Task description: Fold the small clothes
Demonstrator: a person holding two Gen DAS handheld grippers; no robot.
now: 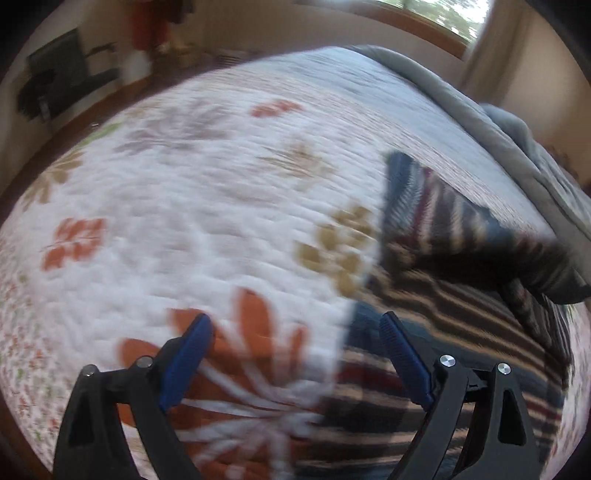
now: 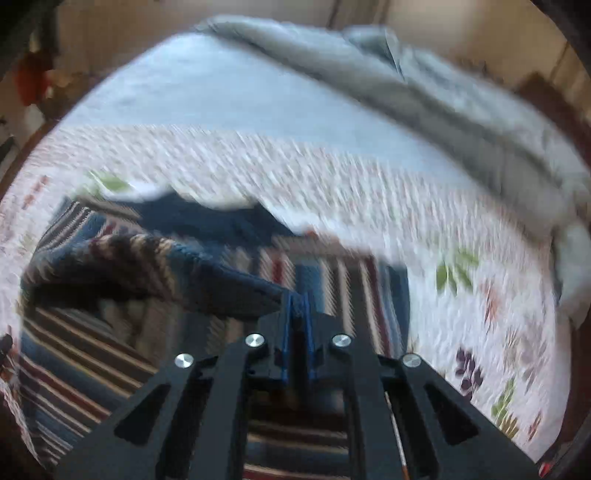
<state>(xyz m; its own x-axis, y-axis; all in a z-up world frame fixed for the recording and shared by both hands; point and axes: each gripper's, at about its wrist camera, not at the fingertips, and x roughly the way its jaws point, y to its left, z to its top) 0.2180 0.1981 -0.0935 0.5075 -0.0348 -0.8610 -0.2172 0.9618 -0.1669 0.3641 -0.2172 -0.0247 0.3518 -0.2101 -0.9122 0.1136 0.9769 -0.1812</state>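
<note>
Your left wrist camera looks steeply down past its gripper [image 1: 295, 325] from close above the floral quilt [image 1: 177, 206], facing a far wall and window [image 1: 443, 18]. Your right wrist camera also tilts steeply down, close over the striped garment [image 2: 110, 350]. Both views are blurred, and they share the garment, the quilt and the grey blanket [image 2: 424, 99] along the bed's far side.
</note>
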